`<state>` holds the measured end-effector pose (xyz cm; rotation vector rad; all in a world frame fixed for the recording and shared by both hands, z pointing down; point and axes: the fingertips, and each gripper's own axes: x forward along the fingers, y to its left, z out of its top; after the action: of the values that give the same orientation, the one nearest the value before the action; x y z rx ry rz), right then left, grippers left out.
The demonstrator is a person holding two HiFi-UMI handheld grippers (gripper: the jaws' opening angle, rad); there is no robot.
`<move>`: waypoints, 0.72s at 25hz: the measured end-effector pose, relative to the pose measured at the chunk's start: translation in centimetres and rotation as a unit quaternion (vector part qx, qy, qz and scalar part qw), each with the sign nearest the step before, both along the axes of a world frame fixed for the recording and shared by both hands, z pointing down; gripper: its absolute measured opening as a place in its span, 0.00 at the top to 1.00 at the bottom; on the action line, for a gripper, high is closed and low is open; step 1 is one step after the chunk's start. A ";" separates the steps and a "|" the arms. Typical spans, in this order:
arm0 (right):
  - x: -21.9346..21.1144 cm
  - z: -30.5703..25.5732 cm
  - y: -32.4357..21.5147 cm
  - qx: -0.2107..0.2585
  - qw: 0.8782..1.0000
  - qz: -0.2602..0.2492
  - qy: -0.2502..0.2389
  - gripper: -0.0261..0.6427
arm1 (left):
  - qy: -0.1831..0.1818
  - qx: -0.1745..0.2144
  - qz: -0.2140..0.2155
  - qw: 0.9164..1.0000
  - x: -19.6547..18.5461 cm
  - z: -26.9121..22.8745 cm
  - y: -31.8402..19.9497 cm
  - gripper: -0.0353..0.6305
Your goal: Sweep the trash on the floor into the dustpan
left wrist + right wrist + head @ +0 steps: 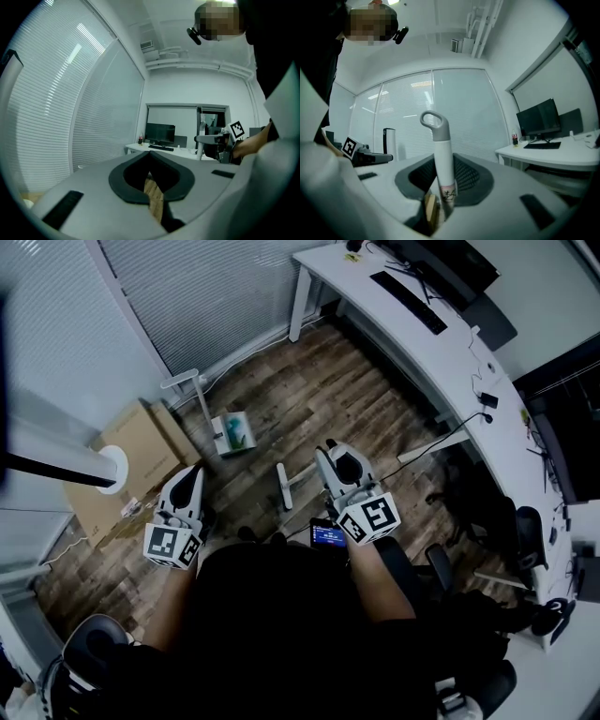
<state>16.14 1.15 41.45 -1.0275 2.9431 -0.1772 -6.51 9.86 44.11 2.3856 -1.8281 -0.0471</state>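
My right gripper [339, 470] [440, 161] is shut on a white broom handle [443, 159] that stands upright between its jaws, with a grey loop [432, 121] at the top. In the head view the handle slants down to a white broom head [282, 486] on the wood floor. My left gripper [187, 493] [151, 159] is shut with nothing in it; only floor shows through the gap. A teal-and-white object [234, 431] sits by a white stand [190, 390] farther ahead; whether it is the dustpan I cannot tell. No trash is clearly visible.
A flat cardboard box [131, 460] lies at the left by a white post. A long white desk [441, 343] with keyboard and monitor runs along the right, with dark office chairs [511, 521] beside it. Blinds cover the far wall. Another chair [94, 643] is at bottom left.
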 end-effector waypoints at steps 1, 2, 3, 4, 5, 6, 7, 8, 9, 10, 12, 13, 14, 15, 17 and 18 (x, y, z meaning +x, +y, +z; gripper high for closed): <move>0.2 0.0 -0.1 0.000 1.000 0.001 0.000 0.81 | -0.001 0.000 -0.001 1.000 0.1 -0.1 -0.1 0.95; 0.5 0.0 -0.3 0.000 1.000 0.003 -0.001 0.81 | -0.002 -0.001 -0.002 1.000 0.3 -0.2 -0.1 0.95; 0.8 0.1 -0.4 0.000 1.000 0.006 -0.002 0.81 | -0.001 -0.001 -0.003 1.000 0.4 -0.3 -0.1 0.95; 1.1 0.1 -0.5 -0.001 1.000 0.009 -0.003 0.81 | -0.001 -0.002 -0.003 1.000 0.6 -0.4 -0.1 0.95; 1.5 0.2 -0.5 -0.001 1.000 0.013 -0.005 0.81 | -0.002 -0.001 -0.003 1.000 0.8 -0.3 0.0 0.95; 1.9 0.3 -0.6 -0.002 1.000 0.017 -0.006 0.81 | -0.003 0.000 -0.002 1.000 0.9 -0.3 0.1 0.95; 2.3 0.4 -0.7 -0.002 1.000 0.022 -0.008 0.81 | -0.005 0.001 0.000 1.000 1.1 -0.3 0.1 0.95; 2.6 0.5 -0.8 -0.003 1.000 0.027 -0.010 0.81 | -0.007 0.001 0.000 1.000 1.2 -0.2 0.2 0.95; 3.0 0.6 -0.8 -0.004 0.999 0.031 -0.012 0.81 | -0.008 0.001 0.000 1.000 1.3 -0.2 0.3 0.95; 3.4 0.7 -0.9 -0.005 0.999 0.035 -0.014 0.81 | -0.008 0.000 -0.001 1.000 1.4 -0.1 0.3 0.95; 4.0 1.0 -1.0 -0.008 0.999 0.040 -0.017 0.81 | -0.002 -0.004 -0.003 1.000 1.8 -0.1 0.3 0.95; 4.3 1.2 -0.9 -0.010 0.999 0.041 -0.018 0.81 | 0.001 -0.006 -0.003 1.000 2.1 0.0 0.3 0.95; 4.6 1.4 -0.8 -0.012 0.999 0.041 -0.018 0.81 | 0.003 -0.008 -0.003 1.000 2.3 0.2 0.3 0.95; 4.8 1.5 -0.7 -0.014 0.999 0.040 -0.018 0.81 | 0.004 -0.008 -0.002 1.000 2.6 0.3 0.4 0.95; 5.2 1.6 -0.5 -0.015 0.999 0.039 -0.020 0.81 | 0.008 -0.010 -0.002 1.000 3.1 0.4 0.6 0.95; 5.4 1.7 -0.4 -0.015 0.999 0.038 -0.021 0.81 | 0.009 -0.010 -0.002 1.000 3.3 0.4 0.6 0.95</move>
<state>21.59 0.71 43.16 -1.1239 2.8671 -0.2395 -3.20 10.51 44.51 2.3596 -1.8172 -0.0496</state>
